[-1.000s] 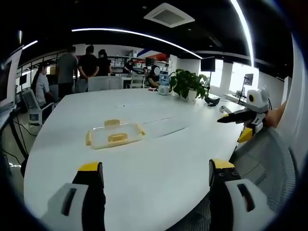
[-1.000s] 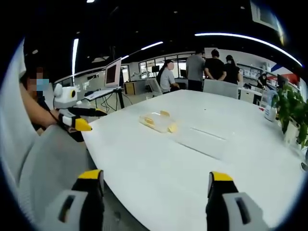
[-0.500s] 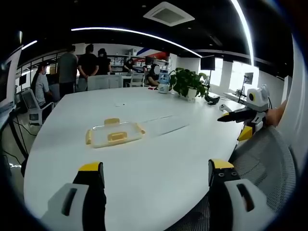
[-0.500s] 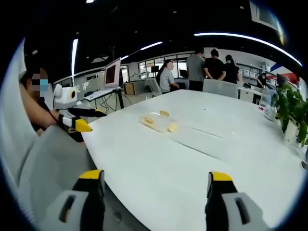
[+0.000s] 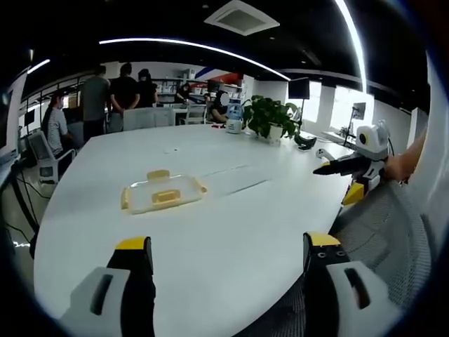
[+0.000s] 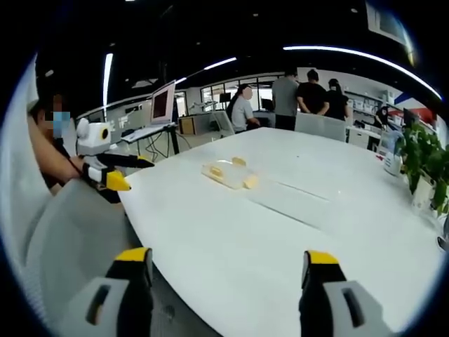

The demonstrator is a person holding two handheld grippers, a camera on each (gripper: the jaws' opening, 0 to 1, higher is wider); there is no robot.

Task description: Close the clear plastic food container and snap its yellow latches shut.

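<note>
The left gripper (image 5: 224, 256) stood with its two yellow-tipped jaws spread wide apart, grasping nothing and touching nothing, held level above the near edge of the white table (image 5: 231, 225). Ahead of it and a little to the left of its jaws lay the one clear plastic food container (image 5: 161, 194), flat on the table and well apart from the gripper, with three yellow latches (image 5: 165, 196) visible on it; whether they were snapped could not be told. Far off to its right hung the other gripper, held by a hand (image 5: 396, 167) at the table's edge. The right gripper (image 6: 224, 258) was likewise released, jaws wide and empty, poised over the table's near rim. From it the container (image 6: 229, 175) lay ahead and slightly left, well apart. A potted plant (image 6: 426, 168) stood at its far right, and four people (image 6: 309, 98) stood beyond the table's far end.
</note>
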